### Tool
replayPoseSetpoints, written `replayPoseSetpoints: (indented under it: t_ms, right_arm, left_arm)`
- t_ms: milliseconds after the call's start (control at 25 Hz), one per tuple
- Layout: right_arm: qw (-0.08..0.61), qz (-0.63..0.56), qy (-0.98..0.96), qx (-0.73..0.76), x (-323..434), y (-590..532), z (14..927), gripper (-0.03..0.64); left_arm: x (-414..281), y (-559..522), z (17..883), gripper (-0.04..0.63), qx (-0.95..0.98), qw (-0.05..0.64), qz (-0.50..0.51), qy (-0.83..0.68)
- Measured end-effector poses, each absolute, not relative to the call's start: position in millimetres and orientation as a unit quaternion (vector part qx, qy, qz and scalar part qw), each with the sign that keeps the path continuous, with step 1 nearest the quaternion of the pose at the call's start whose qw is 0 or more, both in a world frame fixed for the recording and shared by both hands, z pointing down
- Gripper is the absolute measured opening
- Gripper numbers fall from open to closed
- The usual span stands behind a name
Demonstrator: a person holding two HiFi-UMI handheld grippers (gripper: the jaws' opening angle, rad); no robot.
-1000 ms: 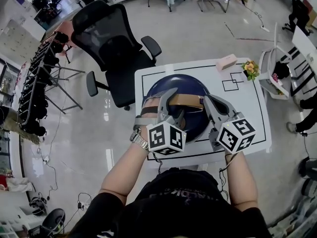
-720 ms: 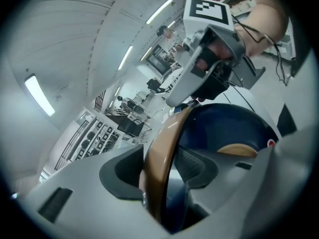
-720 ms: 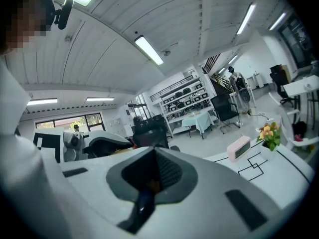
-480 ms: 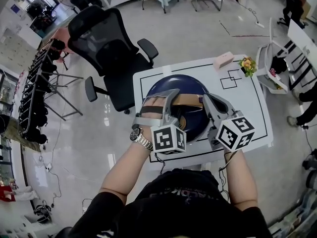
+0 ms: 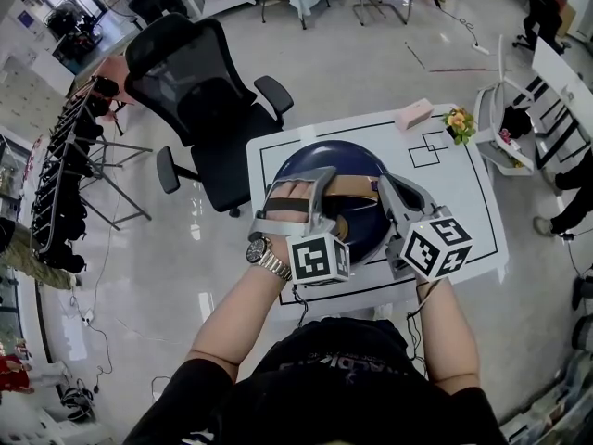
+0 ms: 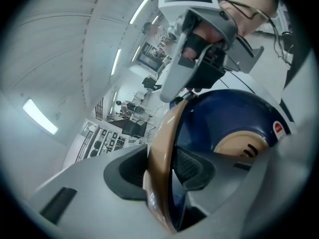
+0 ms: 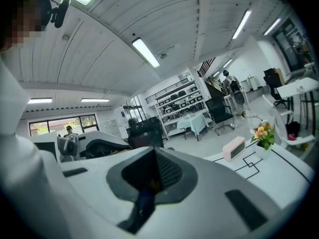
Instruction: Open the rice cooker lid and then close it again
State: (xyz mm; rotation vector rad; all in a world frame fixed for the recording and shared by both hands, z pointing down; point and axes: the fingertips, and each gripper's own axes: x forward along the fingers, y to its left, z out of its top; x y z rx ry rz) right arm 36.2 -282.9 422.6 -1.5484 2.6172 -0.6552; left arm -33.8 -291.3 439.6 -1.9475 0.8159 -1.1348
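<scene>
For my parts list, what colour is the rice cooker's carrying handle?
Golden tan handle on a dark blue rice cooker; clearest in the left gripper view.

The left gripper (image 6: 167,183) rolled a little to the side. Its jaws were closing on the tan handle (image 6: 158,148) of the rice cooker (image 6: 234,108) between them.
</scene>
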Motion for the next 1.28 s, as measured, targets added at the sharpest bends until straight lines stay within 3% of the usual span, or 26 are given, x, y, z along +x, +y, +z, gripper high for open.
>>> replayPoseSetpoints:
  t_ms: [280, 720, 1280]
  right_arm:
    - [-0.012, -0.198, 0.845, -0.497, 35, -282, 421, 0.002]
    - [0.027, -0.171, 0.835, -0.523, 67, -274, 395, 0.002]
    - [0.061, -0.147, 0.834, -0.529, 81, -277, 365, 0.002]
  left_arm:
    - [-35, -292, 438, 0.147, -0.762, 0.350, -0.438, 0.323]
    - [-39, -293, 430, 0.150, -0.778, 0.326, -0.415, 0.340]
    - [-82, -296, 384, 0.149, -0.826, 0.247, -0.326, 0.387]
